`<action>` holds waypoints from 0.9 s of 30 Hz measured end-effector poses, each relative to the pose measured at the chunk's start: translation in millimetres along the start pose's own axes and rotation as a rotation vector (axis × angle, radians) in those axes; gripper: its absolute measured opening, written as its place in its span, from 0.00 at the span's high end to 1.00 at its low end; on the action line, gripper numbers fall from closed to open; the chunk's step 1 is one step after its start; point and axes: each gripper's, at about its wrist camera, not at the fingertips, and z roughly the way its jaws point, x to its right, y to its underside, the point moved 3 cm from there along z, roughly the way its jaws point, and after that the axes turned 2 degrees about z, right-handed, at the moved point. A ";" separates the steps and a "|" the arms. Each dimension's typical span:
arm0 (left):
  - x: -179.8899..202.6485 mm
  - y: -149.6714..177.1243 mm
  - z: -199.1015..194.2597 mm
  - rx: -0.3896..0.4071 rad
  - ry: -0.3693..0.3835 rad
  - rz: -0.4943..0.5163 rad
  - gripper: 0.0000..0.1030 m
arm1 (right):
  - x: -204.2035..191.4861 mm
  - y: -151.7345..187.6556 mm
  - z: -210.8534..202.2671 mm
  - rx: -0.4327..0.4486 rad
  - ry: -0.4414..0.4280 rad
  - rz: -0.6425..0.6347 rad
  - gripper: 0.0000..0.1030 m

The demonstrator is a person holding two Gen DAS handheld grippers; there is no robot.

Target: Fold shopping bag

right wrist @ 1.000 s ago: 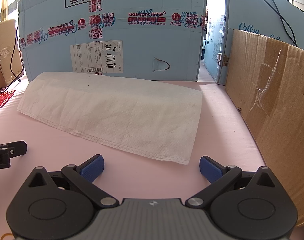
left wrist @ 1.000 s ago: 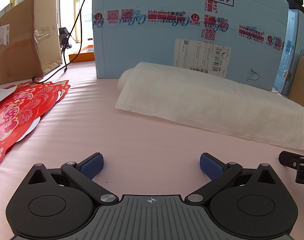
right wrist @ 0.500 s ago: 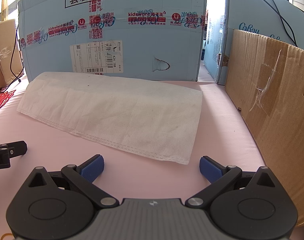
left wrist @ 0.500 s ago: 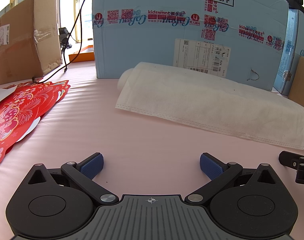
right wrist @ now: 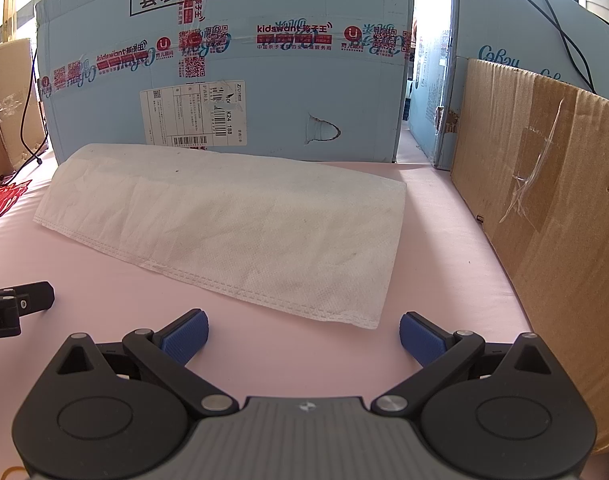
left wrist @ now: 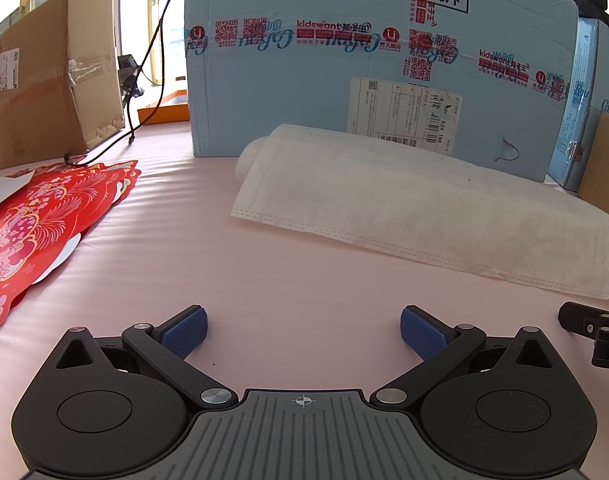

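**Bag lying in a long folded strip, both tools waiting short of it**

You are holding both tools low over the pale pink tabletop (left wrist: 304, 280), and neither is touching anything. The left gripper (left wrist: 303, 330) is sitting at the bottom centre of its view with its blue ribbed pads spread wide apart and nothing between them. The right gripper (right wrist: 303, 330) is showing the same: pads wide apart, only bare pink surface in the gap.

The white non-woven fabric shopping bag (right wrist: 232, 232) is lying flat in the middle of the right view, its near right corner just beyond your right pads. In the left view the bag (left wrist: 416, 208) is stretching from centre to the right edge. It is looking already folded at least once lengthwise, judging by the layered, stitched hem running along its near edge and the rounded fold along the far side; folding it shorter, end to end, seems to be what is remaining.

The fabric is looking thin, matte, dimpled and lightly creased, with some grey smudges, so it is likely limp and easy to pinch at a corner. Behind it a large light blue cardboard carton (left wrist: 364, 64) is standing, a brown corrugated cardboard box (right wrist: 544, 208) is filling the right of the right view, and red floral paper cut-outs (left wrist: 36, 232) are lying at the left of the left view.
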 end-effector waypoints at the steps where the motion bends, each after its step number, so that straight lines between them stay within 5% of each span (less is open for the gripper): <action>1: 0.1 0.2 0.0 0.000 0.000 0.001 0.00 | 0.0 0.0 0.0 0.000 0.000 0.000 0.00; 21: -0.7 -0.2 -1.6 0.004 0.004 -0.005 0.00 | 2.8 4.2 -7.8 0.016 -0.011 0.010 0.00; 27: -3.1 -1.0 -2.8 0.015 0.013 -0.018 0.00 | 18.8 4.5 -24.5 0.069 -0.142 0.100 0.01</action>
